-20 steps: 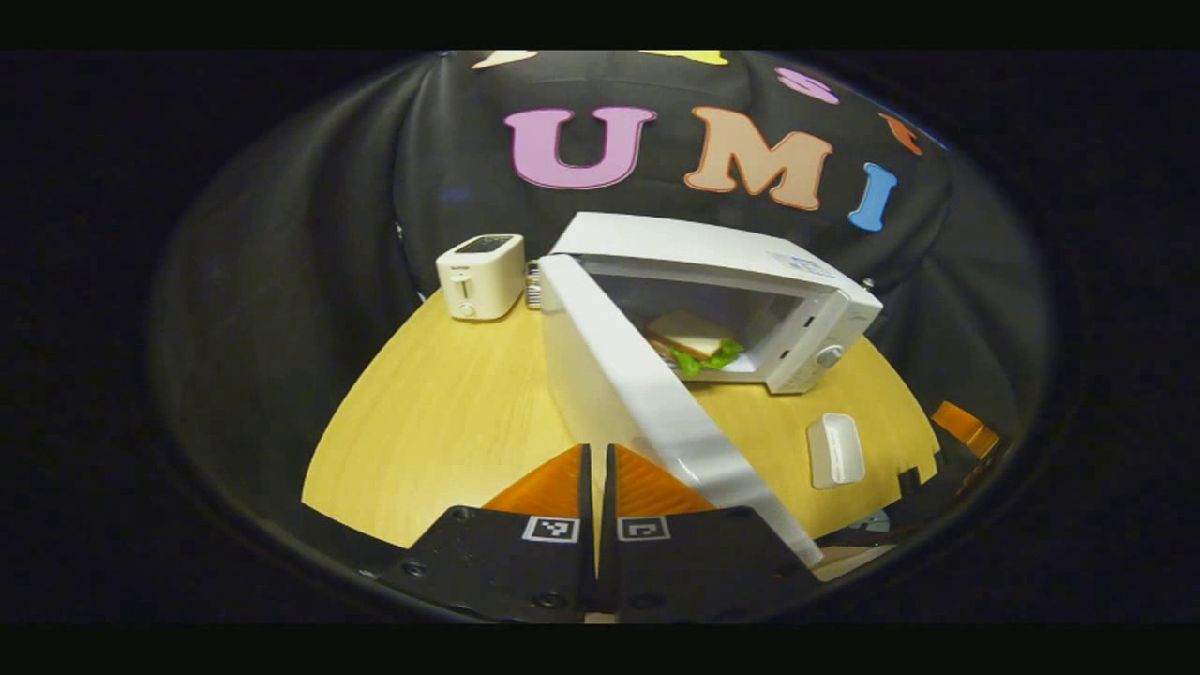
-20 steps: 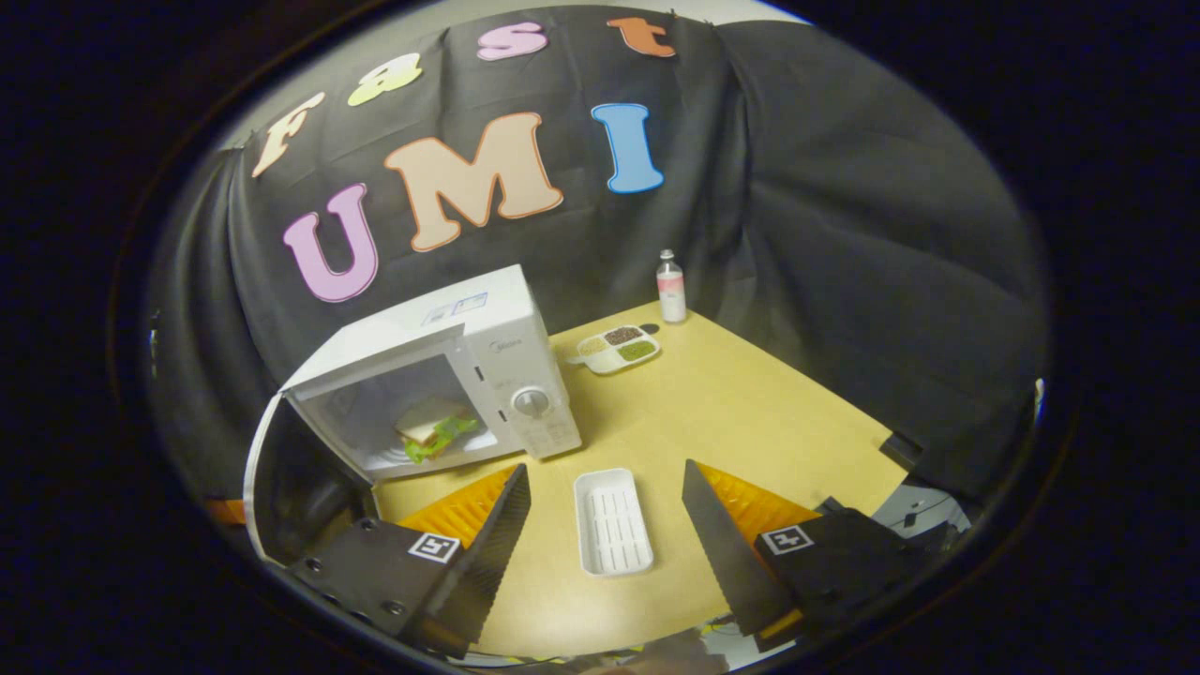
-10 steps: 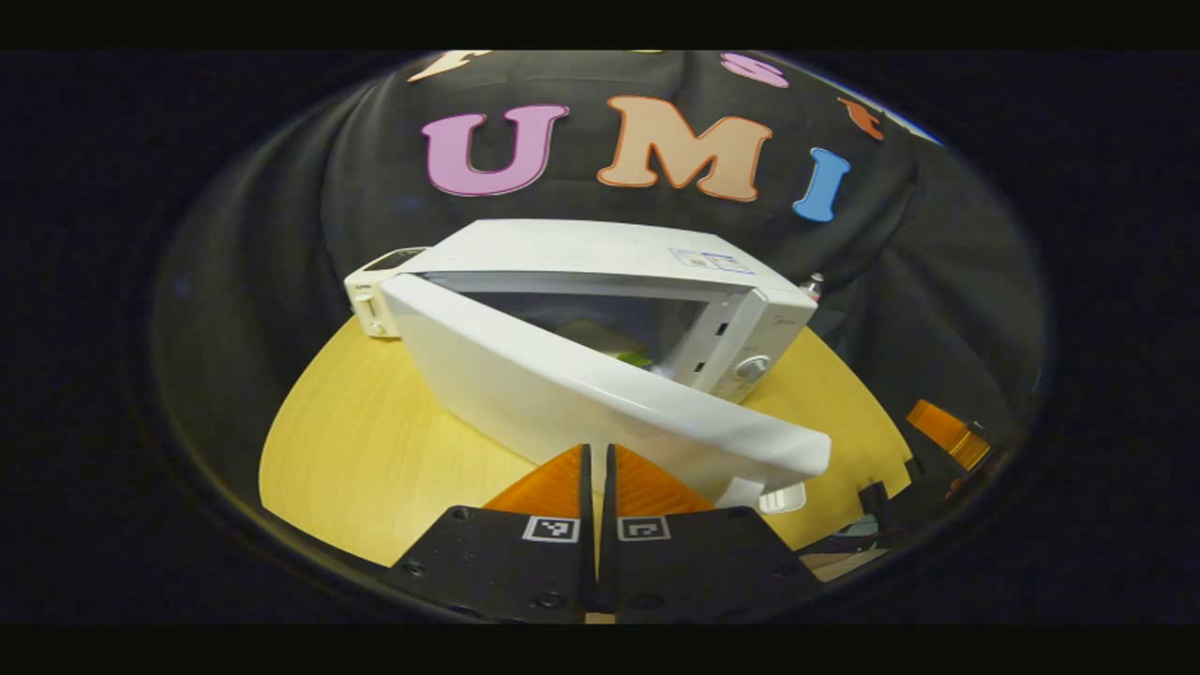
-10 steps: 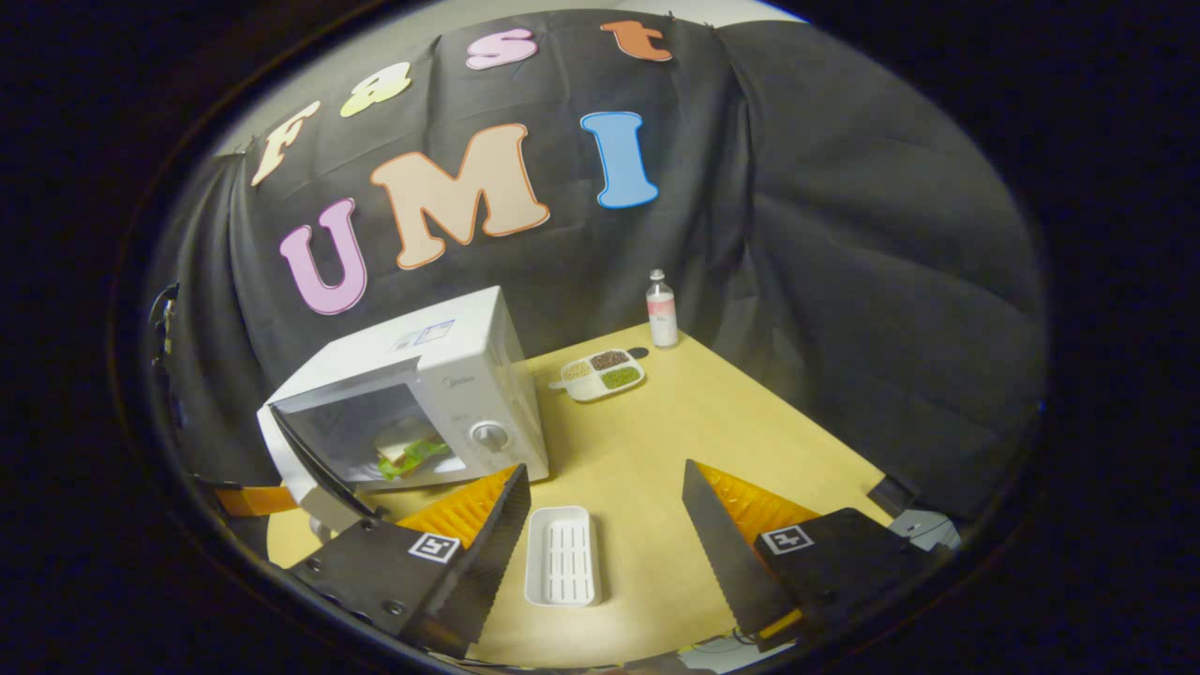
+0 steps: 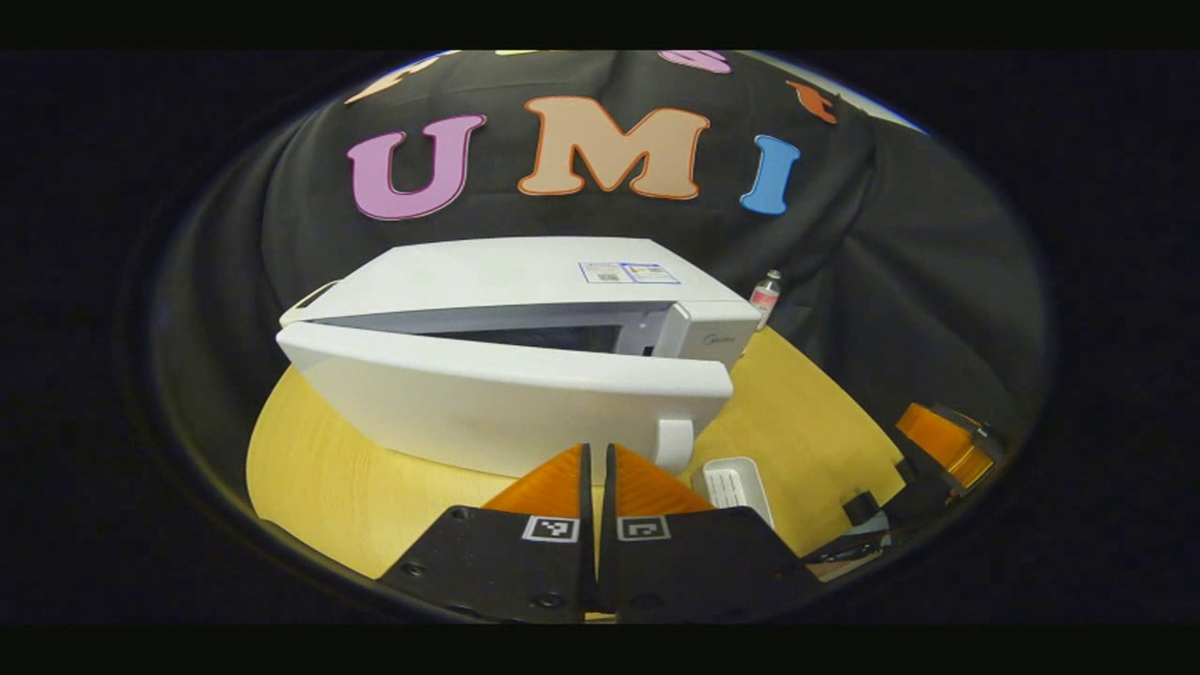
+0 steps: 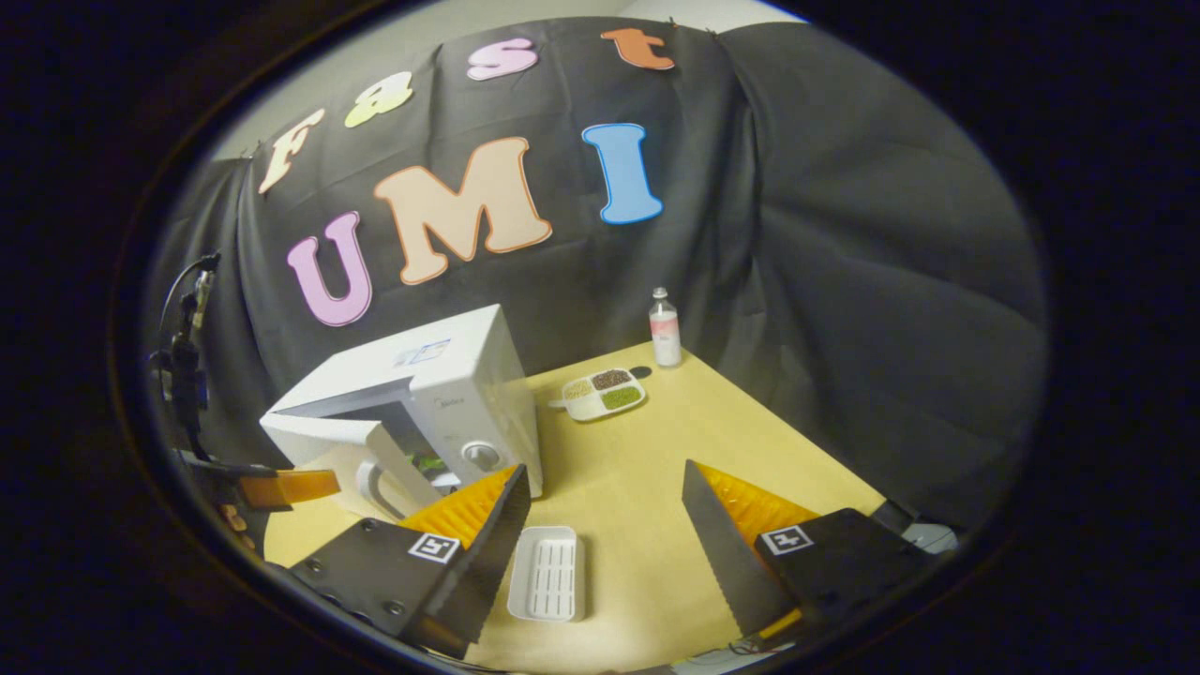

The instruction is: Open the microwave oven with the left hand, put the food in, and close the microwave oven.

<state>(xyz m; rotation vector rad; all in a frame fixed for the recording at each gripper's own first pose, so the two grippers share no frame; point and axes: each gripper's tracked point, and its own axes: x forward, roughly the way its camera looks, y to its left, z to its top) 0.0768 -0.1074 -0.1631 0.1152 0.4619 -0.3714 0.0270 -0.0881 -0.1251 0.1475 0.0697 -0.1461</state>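
Door stands narrowly ajar against left claw.

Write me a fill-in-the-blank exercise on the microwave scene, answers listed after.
1. The microwave door is nearly shut but still ____.
2. The left gripper has its fingers ____ together.
3. The white tray on the table lies between the fingers of the ____ gripper.
4. The bottle stands beside the divided ____.

Answers: ajar; closed; right; plate
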